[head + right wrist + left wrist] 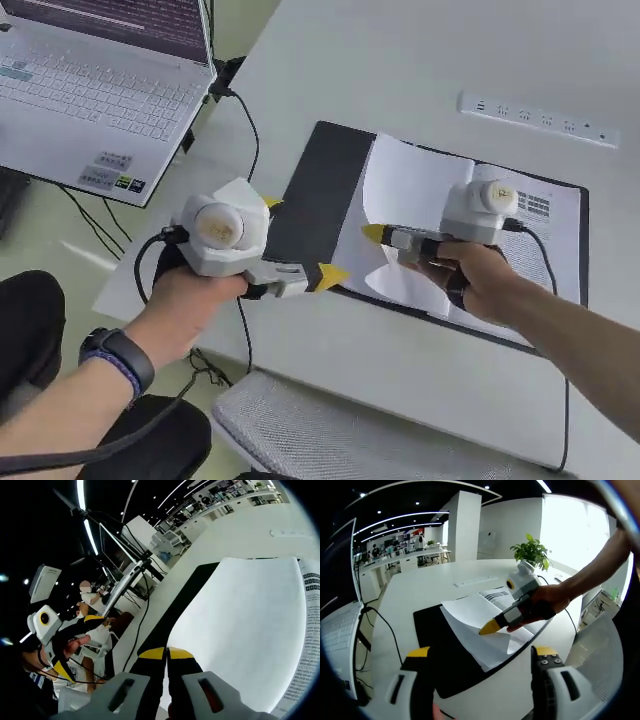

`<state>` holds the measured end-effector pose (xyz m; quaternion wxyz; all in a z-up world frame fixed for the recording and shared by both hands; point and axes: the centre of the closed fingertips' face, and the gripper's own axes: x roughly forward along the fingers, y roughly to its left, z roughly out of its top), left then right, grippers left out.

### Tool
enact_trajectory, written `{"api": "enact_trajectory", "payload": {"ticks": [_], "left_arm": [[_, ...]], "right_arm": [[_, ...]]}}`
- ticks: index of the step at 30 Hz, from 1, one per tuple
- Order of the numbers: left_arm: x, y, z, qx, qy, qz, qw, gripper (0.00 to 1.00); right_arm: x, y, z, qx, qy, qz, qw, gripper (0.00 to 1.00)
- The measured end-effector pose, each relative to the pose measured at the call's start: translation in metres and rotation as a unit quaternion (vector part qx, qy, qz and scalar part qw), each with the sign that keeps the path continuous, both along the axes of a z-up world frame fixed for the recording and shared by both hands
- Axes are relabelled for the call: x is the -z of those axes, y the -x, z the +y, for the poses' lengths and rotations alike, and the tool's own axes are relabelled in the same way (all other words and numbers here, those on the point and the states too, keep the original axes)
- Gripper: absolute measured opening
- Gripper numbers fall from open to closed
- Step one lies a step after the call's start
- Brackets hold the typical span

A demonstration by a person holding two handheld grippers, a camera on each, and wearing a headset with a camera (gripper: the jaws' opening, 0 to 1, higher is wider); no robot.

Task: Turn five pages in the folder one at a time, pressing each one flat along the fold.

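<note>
Tabletop (400, 60) white, folder (315, 190) open, right tongs (372, 233) pinching page (410, 185), open-plan office (400, 550) behind

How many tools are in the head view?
2. Left tool open, by the folder's black cover; right tool shut on the lifted page.

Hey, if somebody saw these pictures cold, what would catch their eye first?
First, the white page curling up off the open black folder in the middle of the white table, pinched at its edge by the shut right gripper. Next, the left gripper, jaws open and empty, held by the folder's left side. An open laptop sits at the far left.
</note>
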<state>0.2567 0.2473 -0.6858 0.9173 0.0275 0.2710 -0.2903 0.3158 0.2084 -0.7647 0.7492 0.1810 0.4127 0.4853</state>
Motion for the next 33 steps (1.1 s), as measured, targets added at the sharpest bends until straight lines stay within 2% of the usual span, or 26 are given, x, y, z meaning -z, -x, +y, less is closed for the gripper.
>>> {"api": "enact_trajectory", "payload": {"ticks": [3,11,25,33], "left_arm": [[0.0,0.0,0.0,-0.006,0.008,0.001,1.0,0.8],[0.003,-0.001,-0.001,-0.009,0.012,0.006,0.9999,0.8],[0.007,-0.001,-0.005,-0.006,0.007,0.013,0.9999,0.79],[0.011,-0.003,-0.003,-0.011,0.01,0.023,0.9996,0.78]], "right_arm": [[0.008,-0.001,0.001,0.002,0.005,0.011,0.9999,0.0],[0.013,0.001,0.007,0.004,0.003,0.027,0.9996,0.0],[0.01,-0.002,0.004,0.006,-0.004,0.028,0.9996,0.0],[0.006,0.001,0.004,0.003,-0.007,0.024,0.9997,0.05]]}}
